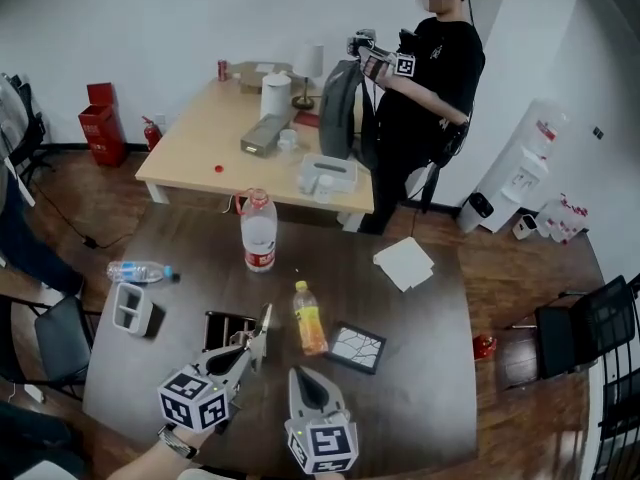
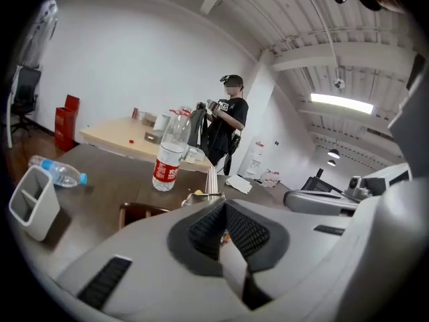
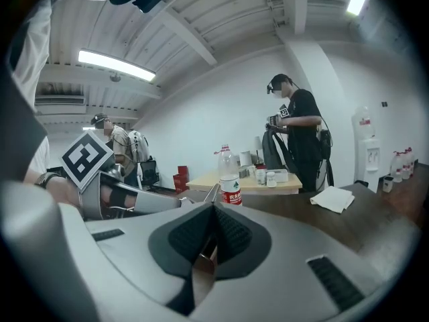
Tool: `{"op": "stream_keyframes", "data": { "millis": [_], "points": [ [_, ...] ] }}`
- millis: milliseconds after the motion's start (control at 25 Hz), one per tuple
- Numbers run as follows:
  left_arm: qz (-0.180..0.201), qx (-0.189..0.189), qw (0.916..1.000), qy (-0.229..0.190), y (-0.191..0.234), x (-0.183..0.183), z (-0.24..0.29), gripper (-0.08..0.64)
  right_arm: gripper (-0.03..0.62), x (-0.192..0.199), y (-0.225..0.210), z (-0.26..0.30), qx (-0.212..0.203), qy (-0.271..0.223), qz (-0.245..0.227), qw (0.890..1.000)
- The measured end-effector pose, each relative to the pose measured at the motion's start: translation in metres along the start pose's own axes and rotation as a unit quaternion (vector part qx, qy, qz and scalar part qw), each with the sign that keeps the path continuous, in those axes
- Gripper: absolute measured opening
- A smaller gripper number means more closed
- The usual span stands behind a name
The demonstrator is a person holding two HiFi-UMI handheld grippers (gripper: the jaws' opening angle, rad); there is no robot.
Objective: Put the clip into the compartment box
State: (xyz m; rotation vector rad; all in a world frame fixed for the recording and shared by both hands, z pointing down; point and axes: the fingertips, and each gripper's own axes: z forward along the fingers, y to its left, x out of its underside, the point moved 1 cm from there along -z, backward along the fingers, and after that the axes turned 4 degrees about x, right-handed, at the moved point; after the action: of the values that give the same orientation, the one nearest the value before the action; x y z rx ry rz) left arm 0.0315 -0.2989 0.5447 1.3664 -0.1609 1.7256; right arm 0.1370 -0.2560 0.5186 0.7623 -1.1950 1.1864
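My left gripper (image 1: 255, 345) hovers over the near part of the dark table (image 1: 420, 368), shut on a silver metal clip (image 1: 265, 321) whose handle sticks out past the jaw tips. In the left gripper view the clip (image 2: 211, 180) rises just beyond the closed jaws (image 2: 223, 208). The grey two-compartment box (image 1: 131, 307) stands at the table's left, well left of the clip, and shows low on the left in the left gripper view (image 2: 30, 203). My right gripper (image 1: 300, 374) is beside the left one, jaws together with nothing in them (image 3: 214, 211).
A dark open tray (image 1: 228, 326) lies under the left gripper. A yellow bottle (image 1: 308, 318) lies on its side, with a patterned tile (image 1: 357, 347) to its right. A water bottle (image 1: 258, 230) stands upright, another (image 1: 140, 271) lies flat. White paper (image 1: 404, 263) and a person (image 1: 425, 88) are beyond.
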Motion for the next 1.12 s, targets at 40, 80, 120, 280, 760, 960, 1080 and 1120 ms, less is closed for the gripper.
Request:
{"op": "stream_keyframes", "data": {
  "millis": [40, 80, 120, 280, 760, 960, 1080, 1120],
  "points": [
    [0.011, -0.009, 0.9999, -0.008, 0.002, -0.004, 0.002, 0.018, -0.012, -0.002, -0.001, 0.002, -0.001, 0.001, -0.001, 1.0],
    [0.022, -0.019, 0.9994, -0.016, 0.004, -0.007, 0.004, 0.018, -0.012, -0.002, -0.002, 0.003, -0.002, 0.001, -0.002, 1.0],
    [0.035, -0.029, 0.9986, -0.025, 0.006, -0.01, 0.006, 0.018, -0.012, -0.003, -0.003, 0.005, -0.002, 0.002, -0.002, 1.0],
    [0.081, -0.065, 0.9917, -0.075, 0.016, -0.02, 0.017, 0.02, -0.012, 0.003, -0.007, 0.007, -0.001, 0.014, -0.004, 1.0],
    [0.083, -0.137, 0.9821, -0.1, 0.042, 0.014, 0.049, 0.02, -0.012, 0.012, -0.018, 0.022, -0.006, 0.049, 0.007, 0.999],
    [0.064, -0.149, 0.9841, -0.074, 0.049, 0.04, 0.057, 0.018, -0.012, 0.024, -0.029, 0.022, 0.003, 0.049, 0.009, 0.999],
    [0.065, -0.148, 0.9844, -0.068, 0.046, 0.049, 0.059, 0.019, -0.012, 0.031, -0.036, 0.021, 0.012, 0.037, 0.005, 0.999],
    [0.064, -0.148, 0.9846, -0.067, 0.044, 0.051, 0.06, 0.018, -0.012, 0.031, -0.036, 0.02, 0.012, 0.037, 0.004, 0.999]
  ]
}}
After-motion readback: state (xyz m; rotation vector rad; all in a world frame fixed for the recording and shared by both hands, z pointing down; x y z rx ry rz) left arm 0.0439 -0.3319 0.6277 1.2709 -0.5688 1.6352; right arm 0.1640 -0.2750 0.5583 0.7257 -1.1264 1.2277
